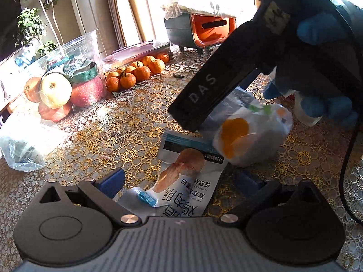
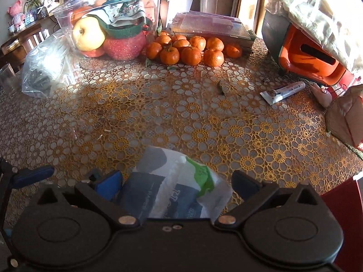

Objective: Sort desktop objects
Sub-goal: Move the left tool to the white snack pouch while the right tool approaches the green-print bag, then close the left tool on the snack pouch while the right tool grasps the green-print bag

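snack pouches lie at both grippers on the lace-patterned tablecloth [image 2: 204, 122]. left gripper [image 1: 179, 181]: blue-padded fingers [image 1: 112, 181] stand apart, one on each side of a white chicken-breast pouch [image 1: 188, 181] that lies flat between them; whether the pads touch it cannot be told. right gripper [image 2: 177, 183]: fingers spread apart around a crumpled clear bag [image 2: 177, 188] with grey and green print, which rests between them without being clamped. in the left wrist view this same bag shows orange patches and sits just beyond the chicken-breast pouch, touching its far corner, with the right gripper's black body above it, held by a hand in a blue glove [image 1: 322, 34].

farther out, a pile of mandarins [image 2: 188, 49] sits beside a clear tub [image 2: 109, 22] holding an apple, red fruit and a green-trimmed pouch. a flat clear box [image 2: 211, 28] lies behind the mandarins. a plastic bag [image 2: 45, 68] lies left of the tub. an orange and grey container [image 2: 306, 54] stands at the right, with a white tube [image 2: 283, 91] lying near it.
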A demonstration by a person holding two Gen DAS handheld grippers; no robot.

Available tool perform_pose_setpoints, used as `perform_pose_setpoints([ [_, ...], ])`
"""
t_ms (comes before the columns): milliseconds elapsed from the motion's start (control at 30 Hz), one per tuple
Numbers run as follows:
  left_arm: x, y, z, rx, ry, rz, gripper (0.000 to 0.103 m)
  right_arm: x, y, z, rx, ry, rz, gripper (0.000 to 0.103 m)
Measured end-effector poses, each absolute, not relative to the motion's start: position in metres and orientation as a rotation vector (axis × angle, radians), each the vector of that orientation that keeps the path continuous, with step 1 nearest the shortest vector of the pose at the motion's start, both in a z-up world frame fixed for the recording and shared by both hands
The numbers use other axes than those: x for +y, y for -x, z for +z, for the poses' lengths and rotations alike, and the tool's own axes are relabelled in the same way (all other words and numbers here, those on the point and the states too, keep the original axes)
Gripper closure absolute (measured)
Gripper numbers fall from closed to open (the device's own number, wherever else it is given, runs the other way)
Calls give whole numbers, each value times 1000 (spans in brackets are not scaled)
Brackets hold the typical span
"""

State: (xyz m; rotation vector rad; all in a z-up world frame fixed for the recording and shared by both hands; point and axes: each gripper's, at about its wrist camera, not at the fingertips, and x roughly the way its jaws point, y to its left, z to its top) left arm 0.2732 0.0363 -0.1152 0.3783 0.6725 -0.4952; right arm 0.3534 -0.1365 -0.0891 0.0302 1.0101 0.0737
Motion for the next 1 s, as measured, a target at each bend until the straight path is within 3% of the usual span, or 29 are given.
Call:
perform_pose_setpoints([
  [167, 32, -277, -118, 678, -364, -526, 2, -149, -352, -94, 1029, -46, 62, 0],
  [467, 37, -293, -121, 724, -239, -564, 17, -150, -344, -86, 1037, -26, 100, 0],
  [633, 37, -295, -123, 715, -236, -564, 18, -152, -345, -97, 1080, -42, 100, 0],
  [733, 36, -293, -122, 701, -234, -563, 28, -153, -345, -101, 1099, -71, 111, 1],
  [867, 34, -290, -121, 700, -231, -557, 29, -153, -342, -102, 1102, -84, 117, 7],
  [1000, 33, -286, -119, 703, -225, -530, 30, -153, -340, -99, 1095, -75, 118, 23],
])
